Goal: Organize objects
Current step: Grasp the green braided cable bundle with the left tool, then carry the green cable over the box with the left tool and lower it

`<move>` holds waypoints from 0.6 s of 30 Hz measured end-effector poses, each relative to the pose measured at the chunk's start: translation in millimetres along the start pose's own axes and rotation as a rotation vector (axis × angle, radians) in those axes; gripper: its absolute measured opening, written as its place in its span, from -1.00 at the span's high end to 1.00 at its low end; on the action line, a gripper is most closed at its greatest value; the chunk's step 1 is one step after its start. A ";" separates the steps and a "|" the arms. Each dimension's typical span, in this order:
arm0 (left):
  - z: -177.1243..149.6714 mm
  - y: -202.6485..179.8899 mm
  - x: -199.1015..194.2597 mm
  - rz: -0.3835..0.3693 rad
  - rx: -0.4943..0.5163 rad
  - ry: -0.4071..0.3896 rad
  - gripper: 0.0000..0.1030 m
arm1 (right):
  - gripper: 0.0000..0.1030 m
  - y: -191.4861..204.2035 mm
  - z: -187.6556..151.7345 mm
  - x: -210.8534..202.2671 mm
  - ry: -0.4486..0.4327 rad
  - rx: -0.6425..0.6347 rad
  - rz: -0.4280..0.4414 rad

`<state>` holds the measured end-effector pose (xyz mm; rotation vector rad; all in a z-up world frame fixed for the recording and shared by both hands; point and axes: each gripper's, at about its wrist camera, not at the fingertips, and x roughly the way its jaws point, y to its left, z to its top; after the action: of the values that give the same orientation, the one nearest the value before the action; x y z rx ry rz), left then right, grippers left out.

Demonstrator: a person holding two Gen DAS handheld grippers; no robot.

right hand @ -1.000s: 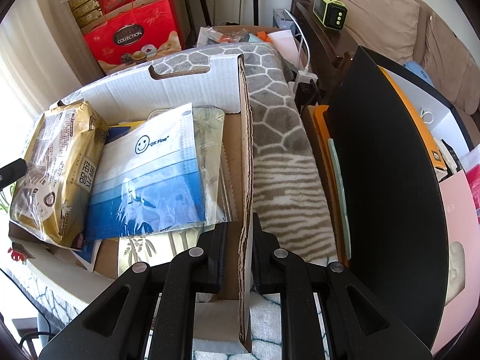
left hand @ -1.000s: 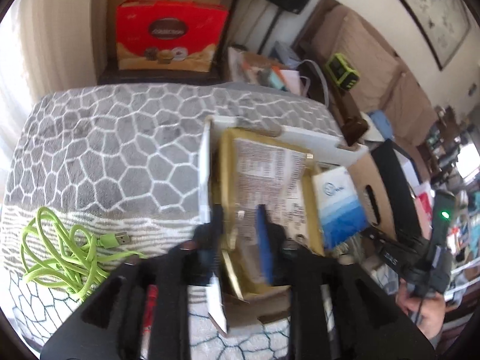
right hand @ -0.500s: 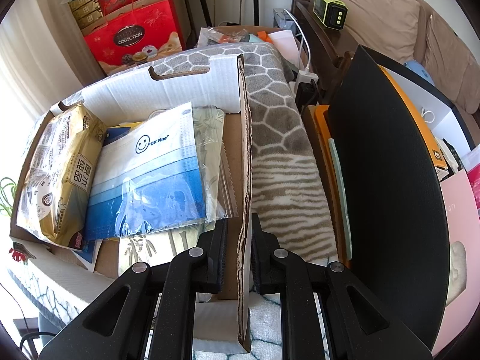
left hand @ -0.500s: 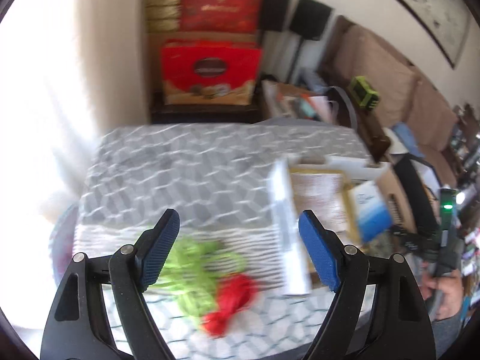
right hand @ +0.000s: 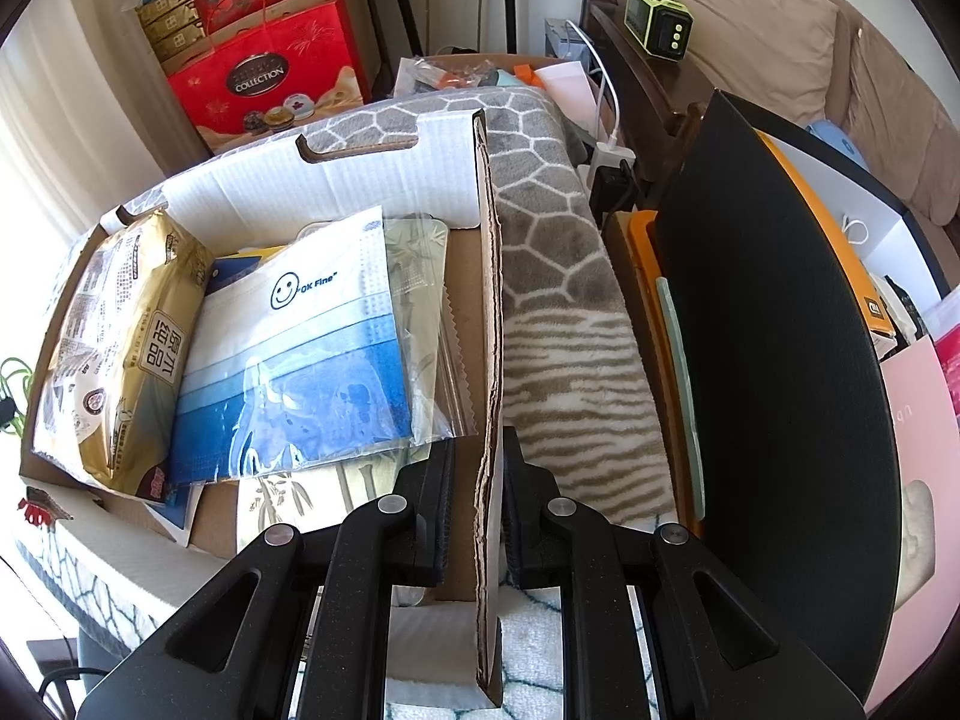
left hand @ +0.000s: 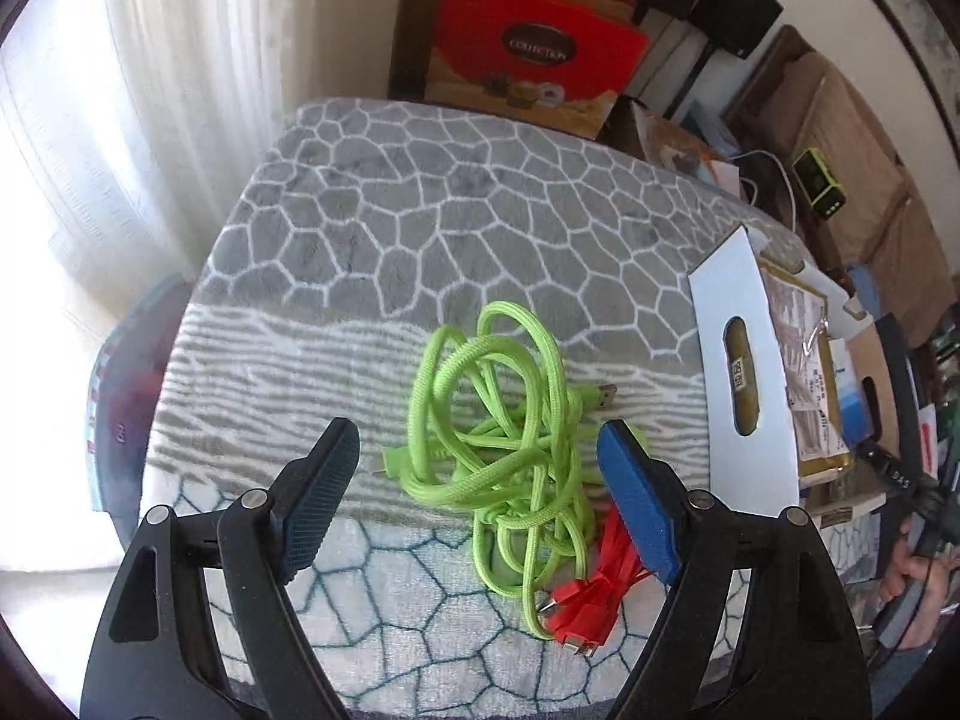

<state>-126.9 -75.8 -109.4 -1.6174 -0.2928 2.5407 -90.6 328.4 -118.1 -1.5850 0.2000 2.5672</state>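
Observation:
A tangled green cable (left hand: 498,414) lies on the grey patterned blanket (left hand: 456,204), with a red cable (left hand: 591,594) bundled just below it. My left gripper (left hand: 480,468) hangs open above them, the green tangle showing between its blue pads, which touch nothing. To the right stands the white cardboard box (left hand: 741,378). In the right wrist view my right gripper (right hand: 474,480) is shut on the box's right wall (right hand: 489,324). Inside the box lie a gold packet (right hand: 120,348) and a blue-and-white mask pack (right hand: 300,348).
Red gift boxes (left hand: 540,54) are stacked beyond the blanket's far edge. A curtain (left hand: 120,120) hangs on the left. A black panel (right hand: 774,324) and orange items stand right of the blanket, a sofa (right hand: 780,18) behind. A person's hand (left hand: 918,576) shows at far right.
My left gripper let go of the gold packet in the box, opened wide and swung left to hang over the green and red cables. The right gripper kept its hold on the box wall.

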 end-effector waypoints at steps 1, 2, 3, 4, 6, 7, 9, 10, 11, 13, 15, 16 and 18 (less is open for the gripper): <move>-0.5 -3.1 4.7 0.002 0.008 0.001 -0.46 | 0.72 -0.2 -0.1 0.0 0.000 -0.001 -0.001; -1.6 -6.4 10.0 0.013 0.019 0.002 -0.41 | 0.72 0.2 0.1 -0.1 0.000 -0.002 -0.001; -2.0 -8.5 14.6 0.024 0.022 0.005 -0.23 | 0.72 -0.4 0.0 0.0 0.000 -0.001 0.001; -2.6 -9.2 19.3 0.021 0.021 0.007 0.02 | 0.72 -0.3 0.0 0.0 0.000 0.000 0.002; -2.9 -8.8 21.3 -0.024 0.001 -0.006 0.28 | 0.72 -0.1 0.0 0.0 0.000 0.000 0.001; -2.4 -8.1 20.2 -0.047 -0.013 -0.018 0.50 | 0.72 -0.2 0.0 0.1 0.000 -0.001 0.001; 1.0 -6.8 14.7 -0.079 -0.040 -0.029 0.71 | 0.72 -0.3 0.0 0.1 0.000 -0.001 0.000; 2.9 -7.0 12.2 -0.093 -0.049 -0.037 0.75 | 0.72 -0.3 -0.1 0.1 0.000 -0.002 -0.001; 5.2 -7.7 8.7 -0.108 -0.055 -0.048 0.76 | 0.72 -0.7 -0.6 0.3 0.000 -0.003 -0.002; 12.9 -6.2 4.1 -0.139 -0.071 -0.056 0.79 | 0.72 -1.2 -0.8 0.6 -0.001 0.001 0.000; 18.5 -6.9 -4.5 -0.177 -0.084 -0.072 0.80 | 0.72 -2.3 -1.2 1.0 -0.003 0.005 0.003; 21.6 -7.2 -8.3 -0.185 -0.085 -0.080 0.80 | 0.72 -2.7 -1.2 1.2 -0.003 0.007 0.004; 27.6 -13.1 -18.9 -0.209 -0.081 -0.106 0.80 | 0.72 -3.2 -1.3 1.4 -0.003 0.006 0.004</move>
<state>-144.0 -69.5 -78.4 -1.3965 -0.5521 2.4867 -89.6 331.4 -120.1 -1.5799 0.2101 2.5695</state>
